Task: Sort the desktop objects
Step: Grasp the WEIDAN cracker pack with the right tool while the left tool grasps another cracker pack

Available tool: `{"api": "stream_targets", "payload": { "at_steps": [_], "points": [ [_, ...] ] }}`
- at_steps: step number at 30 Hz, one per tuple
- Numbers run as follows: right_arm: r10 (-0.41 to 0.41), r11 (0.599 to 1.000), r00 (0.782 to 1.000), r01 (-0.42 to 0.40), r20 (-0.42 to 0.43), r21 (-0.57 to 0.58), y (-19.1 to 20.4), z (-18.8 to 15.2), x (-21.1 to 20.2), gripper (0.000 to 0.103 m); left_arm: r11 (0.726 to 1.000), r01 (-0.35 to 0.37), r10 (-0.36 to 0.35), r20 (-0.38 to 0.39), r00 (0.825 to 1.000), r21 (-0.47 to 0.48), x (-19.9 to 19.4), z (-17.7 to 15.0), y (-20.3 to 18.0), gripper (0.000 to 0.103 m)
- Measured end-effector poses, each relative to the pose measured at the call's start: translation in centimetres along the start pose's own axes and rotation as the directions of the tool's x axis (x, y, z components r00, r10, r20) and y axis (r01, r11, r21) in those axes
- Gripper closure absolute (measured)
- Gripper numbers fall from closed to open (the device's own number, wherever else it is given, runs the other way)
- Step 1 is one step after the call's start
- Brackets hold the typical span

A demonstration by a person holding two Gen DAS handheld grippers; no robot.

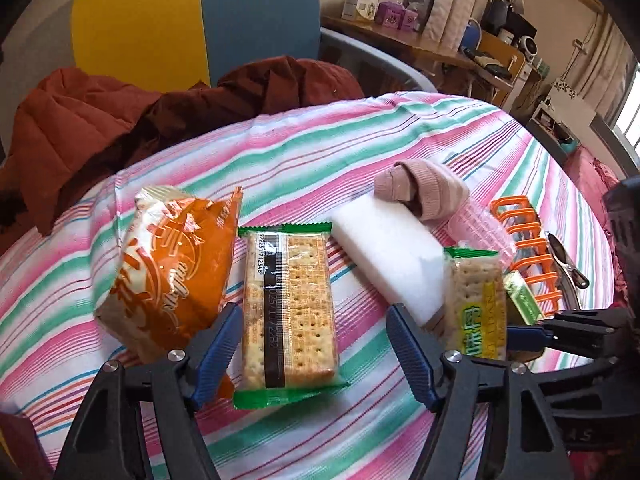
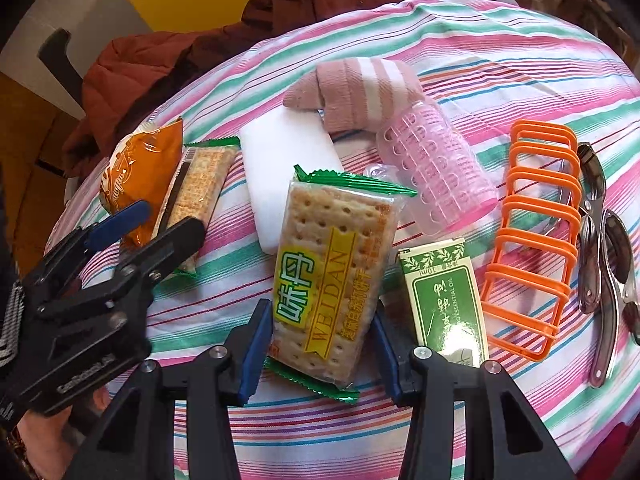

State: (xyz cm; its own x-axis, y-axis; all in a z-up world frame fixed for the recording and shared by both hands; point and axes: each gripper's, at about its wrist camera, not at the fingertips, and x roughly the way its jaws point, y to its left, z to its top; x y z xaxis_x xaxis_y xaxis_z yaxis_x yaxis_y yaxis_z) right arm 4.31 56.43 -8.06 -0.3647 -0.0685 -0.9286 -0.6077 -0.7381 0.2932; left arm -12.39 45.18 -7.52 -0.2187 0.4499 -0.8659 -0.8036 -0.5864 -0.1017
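On the striped cloth lie several items. My left gripper is open, its jaws on either side of the near end of a green-edged cracker pack; the pack does not touch the right jaw. An orange snack bag lies against the left finger. My right gripper is open around a second cracker pack with a yellow label, its jaws close to the pack's sides. The left gripper also shows in the right wrist view, over the first cracker pack.
A white foam block, a pink striped sock, a pink hair roller, a green essential-oil box, an orange plastic rack and metal clippers lie on the cloth. A rust-red jacket lies behind.
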Motion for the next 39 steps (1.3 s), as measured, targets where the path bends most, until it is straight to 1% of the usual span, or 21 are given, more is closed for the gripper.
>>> {"api": "stream_targets", "payload": {
  "at_steps": [1, 3, 5, 7, 8, 11, 18, 19, 22, 26, 29, 32, 34, 36, 38, 39],
  "points": [
    [-0.001, 1.0, 1.0, 0.001, 0.0, -0.001, 0.0, 0.0, 0.0, 0.055, 1.0, -0.009, 0.009, -0.01, 1.0, -0.004, 0.4, -0.1, 0.1, 0.03],
    [-0.001, 1.0, 1.0, 0.001, -0.001, -0.003, 0.0, 0.1, 0.1, 0.055, 1.0, -0.017, 0.018, -0.038, 0.999, 0.017, 1.4, -0.5, 0.0, 0.036],
    [-0.001, 1.0, 1.0, 0.001, -0.001, -0.003, 0.0, 0.1, 0.1, 0.055, 0.999, -0.031, 0.032, -0.016, 0.999, 0.043, 1.3, -1.1, 0.0, 0.042],
    [-0.001, 1.0, 1.0, 0.001, -0.001, -0.004, 0.0, 0.2, 0.2, 0.055, 0.998, -0.037, 0.037, -0.006, 0.999, 0.04, 0.9, -1.6, 0.4, 0.05],
    [-0.002, 1.0, 1.0, 0.002, -0.001, -0.005, 0.1, 0.5, 0.4, 0.055, 0.999, -0.023, 0.023, -0.003, 1.0, 0.029, 0.6, -1.9, 0.8, 0.053],
    [-0.006, 1.0, 1.0, 0.006, 0.0, -0.01, 0.2, 0.4, 0.4, 0.055, 0.999, 0.031, -0.031, 0.019, 0.999, -0.017, -0.6, -3.4, 1.8, 0.055],
    [-0.024, 0.999, 1.0, 0.025, 0.005, -0.035, 0.9, 0.4, 0.7, 0.054, 1.0, 0.025, -0.024, 0.067, 0.997, -0.008, -3.6, -8.4, 1.7, 0.055],
    [-0.027, 0.999, 1.0, 0.027, 0.006, -0.039, 1.4, 1.1, 1.3, 0.054, 1.0, 0.027, -0.026, 0.069, 0.997, -0.015, -4.2, -9.2, 1.8, 0.055],
    [-0.039, 0.998, 0.999, 0.04, 0.009, -0.055, 1.8, 1.0, 1.4, 0.054, 0.998, 0.036, -0.032, 0.073, 0.997, -0.042, -5.5, -11.1, 2.2, 0.055],
    [-0.062, 0.994, 0.998, 0.063, 0.011, -0.095, 2.6, 0.7, 1.5, 0.054, 0.998, 0.008, -0.004, 0.069, 0.998, -0.06, -7.5, -14.0, 2.3, 0.055],
    [-0.075, 0.989, 0.997, 0.075, 0.009, -0.127, 3.5, 0.2, 1.5, 0.054, 0.993, 0.028, -0.019, 0.078, 0.997, -0.115, -8.7, -16.0, 2.8, 0.055],
    [-0.05, 0.985, 0.999, 0.048, -0.008, -0.164, 4.7, -0.5, 1.7, 0.054, 0.985, 0.033, -0.02, 0.08, 0.997, -0.169, -9.6, -17.8, 3.5, 0.055],
    [-0.045, 0.981, 0.999, 0.041, -0.016, -0.191, 5.7, -1.3, 1.7, 0.054, 0.982, 0.036, -0.023, 0.076, 0.997, -0.183, -10.0, -18.7, 3.7, 0.054],
    [-0.039, 0.977, 0.999, 0.032, -0.027, -0.211, 6.8, -2.4, 1.8, 0.054, 0.977, 0.049, -0.034, 0.077, 0.996, -0.209, -10.1, -19.1, 3.9, 0.051],
    [-0.04, 0.972, 0.999, 0.031, -0.032, -0.233, 7.7, -3.7, 1.6, 0.054, 0.97, 0.062, -0.046, 0.073, 0.996, -0.237, -9.9, -19.0, 4.4, 0.045],
    [-0.032, 0.969, 0.999, 0.022, -0.037, -0.246, 8.3, -4.3, 1.6, 0.054, 0.966, 0.065, -0.05, 0.068, 0.996, -0.248, -9.7, -18.9, 4.6, 0.044]
  ]
}}
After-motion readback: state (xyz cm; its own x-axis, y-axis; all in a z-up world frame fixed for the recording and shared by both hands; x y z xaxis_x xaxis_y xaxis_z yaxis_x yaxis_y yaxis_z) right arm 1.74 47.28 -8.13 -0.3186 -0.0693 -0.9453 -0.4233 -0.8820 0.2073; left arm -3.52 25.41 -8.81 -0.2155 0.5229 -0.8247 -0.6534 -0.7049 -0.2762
